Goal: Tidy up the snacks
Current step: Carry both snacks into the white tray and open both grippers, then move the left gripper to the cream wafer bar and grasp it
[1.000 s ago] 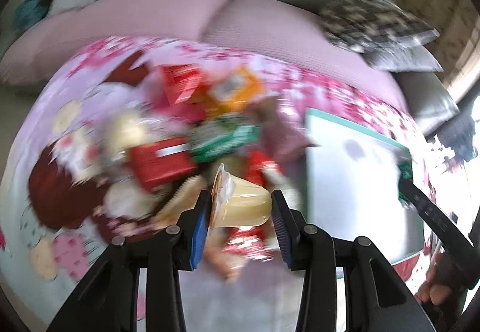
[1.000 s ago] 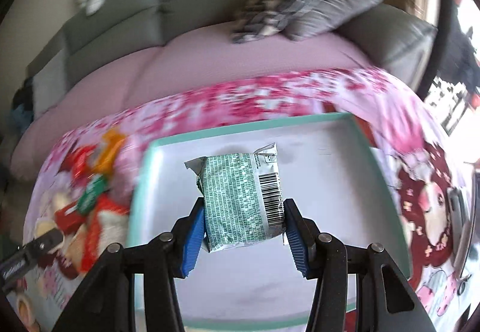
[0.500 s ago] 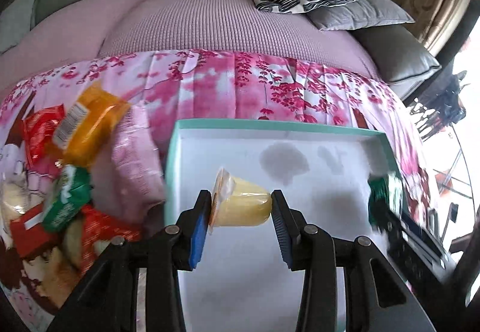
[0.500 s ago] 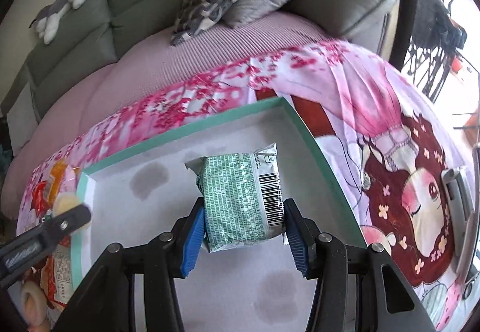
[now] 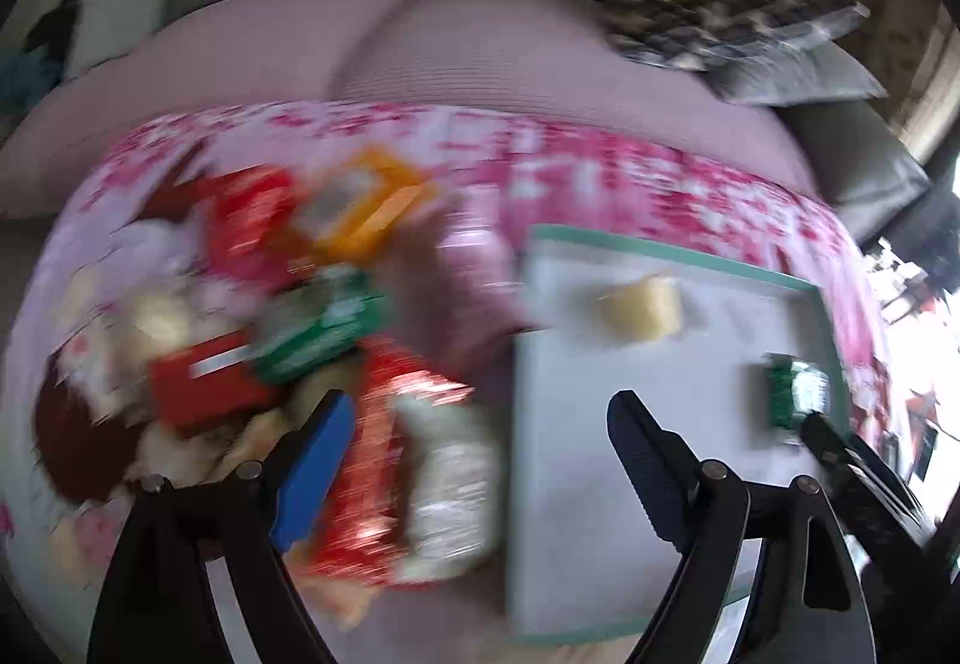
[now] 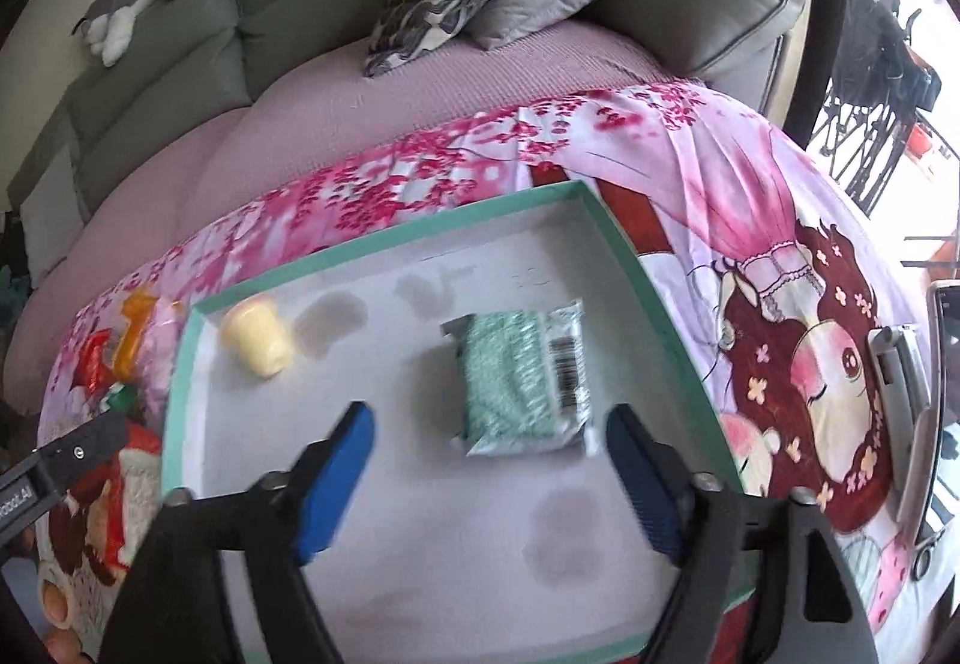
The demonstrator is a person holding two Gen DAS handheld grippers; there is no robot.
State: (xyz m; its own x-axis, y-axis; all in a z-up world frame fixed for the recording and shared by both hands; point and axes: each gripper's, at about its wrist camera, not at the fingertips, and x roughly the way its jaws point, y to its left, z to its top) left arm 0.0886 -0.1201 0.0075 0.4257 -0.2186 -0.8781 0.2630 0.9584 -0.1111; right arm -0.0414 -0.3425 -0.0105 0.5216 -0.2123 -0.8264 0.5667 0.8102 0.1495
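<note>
My right gripper (image 6: 489, 439) stands spread, its jaws just opened; the green packet (image 6: 523, 385) lies free on the floor of the teal-rimmed tray (image 6: 654, 298), just ahead of the pads, toward one o'clock. The yellow jelly cup (image 6: 257, 343) rests on its side in the tray's corner at ten o'clock. My left gripper (image 5: 474, 421), likewise just opened and empty, hangs over the tray's edge; in its blurred view the jelly cup (image 5: 642, 307) sits at one o'clock and the heap of loose snacks (image 5: 288, 316) on the pink floral cloth (image 5: 600, 166) at ten o'clock.
</note>
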